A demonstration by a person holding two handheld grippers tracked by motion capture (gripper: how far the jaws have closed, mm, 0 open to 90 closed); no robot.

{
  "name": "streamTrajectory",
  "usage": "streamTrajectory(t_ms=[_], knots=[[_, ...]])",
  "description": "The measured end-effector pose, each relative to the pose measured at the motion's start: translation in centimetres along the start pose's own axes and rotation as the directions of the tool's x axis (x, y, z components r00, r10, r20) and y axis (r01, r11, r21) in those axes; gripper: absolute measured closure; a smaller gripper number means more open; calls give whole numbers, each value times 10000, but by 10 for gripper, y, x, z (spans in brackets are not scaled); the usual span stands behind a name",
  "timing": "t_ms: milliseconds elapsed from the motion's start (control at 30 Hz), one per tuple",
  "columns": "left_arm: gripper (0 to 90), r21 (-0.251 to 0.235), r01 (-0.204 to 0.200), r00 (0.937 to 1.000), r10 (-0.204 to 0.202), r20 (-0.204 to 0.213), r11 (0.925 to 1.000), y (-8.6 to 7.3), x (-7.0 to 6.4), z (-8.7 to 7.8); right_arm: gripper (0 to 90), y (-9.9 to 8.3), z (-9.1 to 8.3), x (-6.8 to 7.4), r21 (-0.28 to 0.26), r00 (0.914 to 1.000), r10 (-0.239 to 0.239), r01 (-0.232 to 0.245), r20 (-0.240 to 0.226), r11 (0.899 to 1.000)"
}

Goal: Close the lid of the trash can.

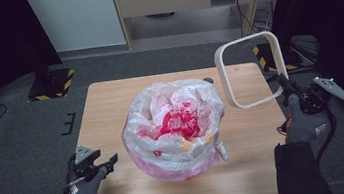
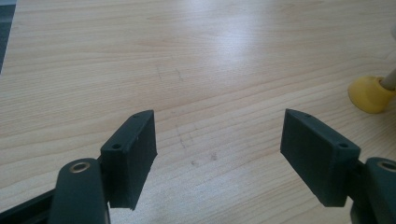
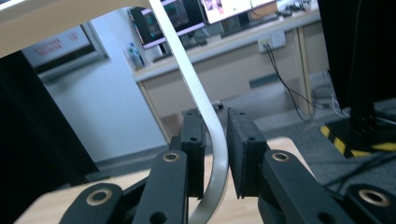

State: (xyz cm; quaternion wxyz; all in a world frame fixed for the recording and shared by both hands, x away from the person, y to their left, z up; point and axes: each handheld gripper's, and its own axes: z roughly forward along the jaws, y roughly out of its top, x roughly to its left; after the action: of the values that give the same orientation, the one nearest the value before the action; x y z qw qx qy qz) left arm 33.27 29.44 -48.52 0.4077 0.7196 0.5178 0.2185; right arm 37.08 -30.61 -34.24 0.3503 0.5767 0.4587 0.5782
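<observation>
The right tongs are clenched on a corner of a white rounded-square bin rim, a thin loop held up in the air just right of the bagged waste bin. In the right gripper view the band runs between the jaws at its bend, pinched near their tips. The left tongs rest low on the wooden surface, left of the bin, with the jaws spread wide and nothing between them.

The work in hand appears to be fitting or removing this retaining ring over the clear bag whose edge is draped around the bin's mouth, with crumpled red-and-white plastic inside.

To do it well, I would keep the ring level and centre it over the bin before lowering, so that its four sides match the bin's mouth and no fold of the bag is caught unevenly. The grip is at one corner only, so the far side will tend to sag or swing; move slowly. The free left tongs could steady the bin's left side or take the near edge of the ring.
</observation>
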Motion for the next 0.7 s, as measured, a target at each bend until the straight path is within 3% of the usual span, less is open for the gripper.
streamTrajectory(t_ms=[233, 400, 567, 667, 700], knots=[[262, -82, 0, 10000, 0, -56, 10000, 0, 0, -1, 777, 21, -7, 13, -524, 9955, 26, -76, -949, 9986], [263, -155, 19, 10000, -21, -65, 9999, 1, 0, -2, 774, 34, -9, 27, -670, 9799, -44, -92, -1995, 9977], [263, -472, 96, 9999, -100, -64, 9988, 4, 0, -6, 774, 43, -8, 42, -500, 9432, -293, 135, -3308, 9987], [262, -737, 115, 9999, -123, -95, 9972, 7, -1, -9, 775, 45, -5, 52, -203, 9067, -317, 255, -4207, 9995], [262, -891, 159, 9998, -171, -131, 9959, 8, -2, -11, 775, 45, -4, 55, -44, 8895, -321, 338, -4558, 9994]])
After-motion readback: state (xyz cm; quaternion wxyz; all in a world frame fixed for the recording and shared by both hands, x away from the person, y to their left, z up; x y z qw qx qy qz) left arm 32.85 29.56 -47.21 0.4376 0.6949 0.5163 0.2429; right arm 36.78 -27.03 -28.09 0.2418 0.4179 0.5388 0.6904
